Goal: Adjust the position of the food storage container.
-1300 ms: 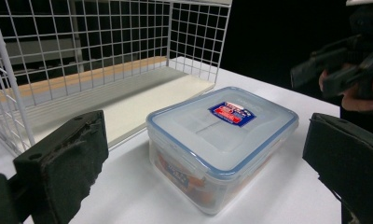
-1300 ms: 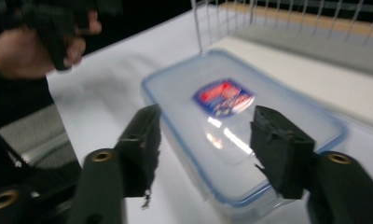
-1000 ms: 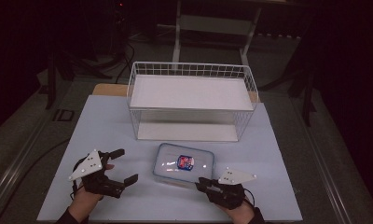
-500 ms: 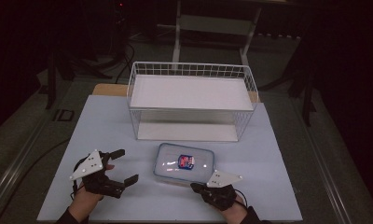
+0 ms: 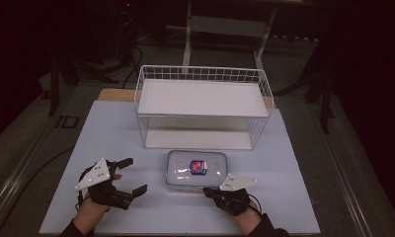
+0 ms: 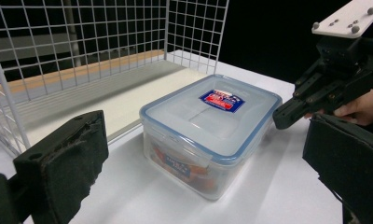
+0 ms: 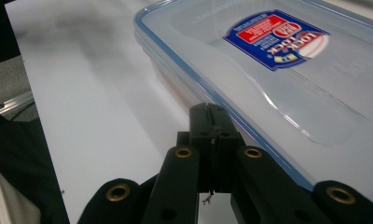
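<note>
The lidded clear plastic box (image 5: pixel 196 170), something red and orange inside, sits between the grippers. The right gripper (image 5: pixel 209 191), jaws pressed together, noses at its near corner; the left gripper (image 5: pixel 131 175) gapes wide beside it. Beyond stands the wire basket (image 5: pixel 202 106).

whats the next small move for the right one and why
Probably open the right hand-held gripper: its jaws are pressed shut at the near edge of the lidded food container, so it cannot yet grip it. The left hand-held gripper waits open.
</note>
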